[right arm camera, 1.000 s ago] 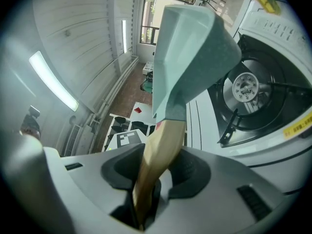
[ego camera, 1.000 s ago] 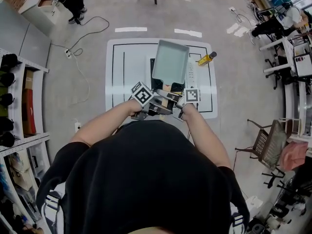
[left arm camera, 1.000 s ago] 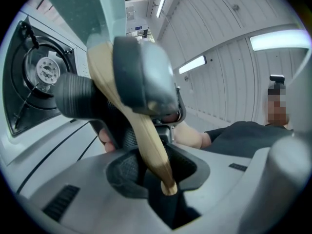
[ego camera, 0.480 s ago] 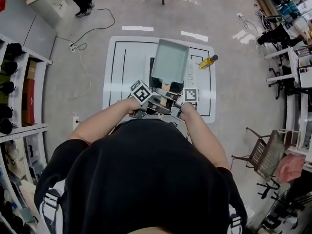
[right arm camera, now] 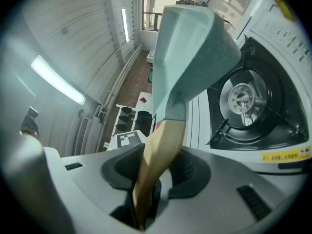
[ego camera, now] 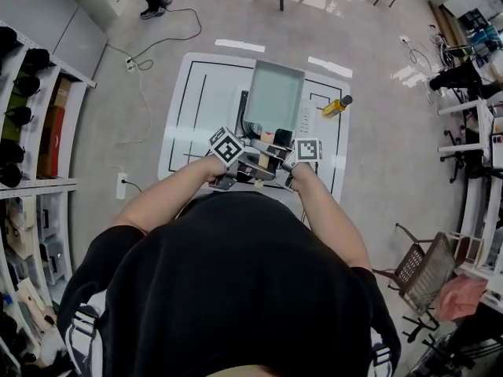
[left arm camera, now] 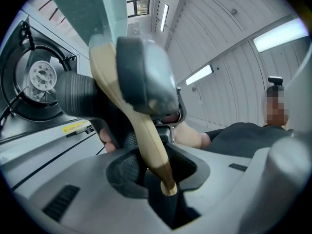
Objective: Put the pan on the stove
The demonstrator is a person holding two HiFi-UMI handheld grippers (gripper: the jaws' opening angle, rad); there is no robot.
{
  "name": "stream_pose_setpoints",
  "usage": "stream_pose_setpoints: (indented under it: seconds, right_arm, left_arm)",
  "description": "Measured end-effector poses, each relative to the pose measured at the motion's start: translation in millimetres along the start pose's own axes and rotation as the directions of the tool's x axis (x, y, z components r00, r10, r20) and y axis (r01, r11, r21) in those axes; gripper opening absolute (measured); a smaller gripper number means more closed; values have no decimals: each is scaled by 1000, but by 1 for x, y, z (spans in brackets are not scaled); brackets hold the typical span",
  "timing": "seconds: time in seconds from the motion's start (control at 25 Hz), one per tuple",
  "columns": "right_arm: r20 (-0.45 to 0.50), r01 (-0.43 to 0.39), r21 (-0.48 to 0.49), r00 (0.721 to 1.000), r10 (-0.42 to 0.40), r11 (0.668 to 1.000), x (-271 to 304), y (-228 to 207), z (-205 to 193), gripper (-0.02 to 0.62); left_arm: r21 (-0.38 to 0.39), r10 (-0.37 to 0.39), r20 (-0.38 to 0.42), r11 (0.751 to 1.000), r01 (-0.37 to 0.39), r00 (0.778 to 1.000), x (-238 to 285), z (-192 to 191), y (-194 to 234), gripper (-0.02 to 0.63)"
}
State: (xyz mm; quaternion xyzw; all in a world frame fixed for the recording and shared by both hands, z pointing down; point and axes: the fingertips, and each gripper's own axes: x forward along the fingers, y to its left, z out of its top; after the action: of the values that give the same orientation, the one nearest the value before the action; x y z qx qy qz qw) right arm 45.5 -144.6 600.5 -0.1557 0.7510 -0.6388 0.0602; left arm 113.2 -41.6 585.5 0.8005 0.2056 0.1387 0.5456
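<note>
A pale green rectangular pan [ego camera: 273,96] with a wooden handle [ego camera: 267,138] hangs over the stove [ego camera: 307,118] on the white table [ego camera: 189,116]. Both grippers hold the handle from the near side. My left gripper [ego camera: 253,162] is shut on the handle [left arm camera: 146,135], which runs up between its jaws to the pan [left arm camera: 83,9]. My right gripper [ego camera: 279,160] is shut on the same handle [right arm camera: 158,155], with the pan [right arm camera: 190,48] above it. The round burner [right arm camera: 242,99] lies below and beside the pan and shows again as the burner [left arm camera: 41,77] in the left gripper view.
A yellow oil bottle [ego camera: 335,104] lies on the table to the right of the stove. Shelves [ego camera: 31,132] with dark items line the left side. A chair [ego camera: 409,269] stands at the right, and a cable [ego camera: 137,93] runs over the floor left of the table.
Both grippers have shifted the pan a little back from the table's far edge, towards me. Their hold on the handle is the same.
</note>
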Motion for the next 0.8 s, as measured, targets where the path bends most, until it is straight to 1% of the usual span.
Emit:
stream_pose_setpoints:
  seconds: [0.24, 0.36, 0.48, 0.6, 0.8]
  right_arm:
    - [-32, -17, 2, 999, 17, 1000, -4, -2, -7, 146]
    - [-49, -37, -14, 998, 36, 999, -2, 1, -12, 146]
    - [-48, -29, 11, 998, 29, 1000, -4, -1, -16, 146]
    - [-49, -40, 9, 998, 41, 999, -5, -1, -20, 146]
    - [-46, -32, 35, 998, 34, 999, -4, -7, -26, 146]
  left_arm:
    - [-11, 26, 37, 1000, -26, 999, 7, -4, 3, 114]
    - [-18, 33, 46, 999, -32, 998, 8, -8, 3, 114]
    - [-27, 36, 51, 999, -35, 998, 11, -10, 2, 114]
    - [-32, 39, 50, 999, -38, 998, 12, -14, 2, 114]
    - [-40, 36, 52, 999, -34, 998, 13, -20, 3, 115]
